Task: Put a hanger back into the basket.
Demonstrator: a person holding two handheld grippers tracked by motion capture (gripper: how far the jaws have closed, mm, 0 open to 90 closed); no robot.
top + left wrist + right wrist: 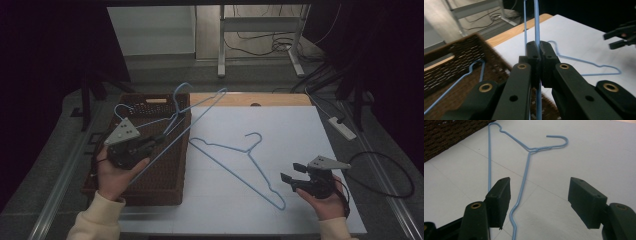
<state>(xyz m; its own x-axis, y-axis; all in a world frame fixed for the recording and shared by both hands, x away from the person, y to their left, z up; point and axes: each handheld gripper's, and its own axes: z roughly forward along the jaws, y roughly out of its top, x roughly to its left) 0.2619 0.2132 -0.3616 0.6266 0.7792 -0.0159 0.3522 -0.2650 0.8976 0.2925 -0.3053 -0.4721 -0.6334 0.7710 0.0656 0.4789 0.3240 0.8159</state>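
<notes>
Right gripper [291, 176] sits near the tabletop's near right corner, jaws spread wide, nothing between them. It hangs low over the white sheet [280, 130], and in the right gripper view it points at the lower bar end of the flat hanger [240, 162], probably lined up for a pick-up.

That flat hanger, blue wire, lies on the sheet around the middle of the tabletop, hook toward the far edge, one shoulder ending close to the near edge. It lies loose, touching neither gripper.

Left gripper [159, 138] is over the wicker basket [172, 192] at the tabletop's left edge. Its jaws are clamped tight on the wire of a second blue hanger, the lifted hanger [200, 112]; the left gripper view shows the wire [537, 30] pinched between the pads. The lifted hanger is tilted up, its hook above the basket's far rim and one shoulder reaching past it over the tabletop's far edge. The thin wire likely needs a firm pinch or it swivels.

A third blue hanger [125, 109] rests inside the basket, toward its far left corner. The setup looks like hangers moving between basket and sheet; which direction can't be told.
</notes>
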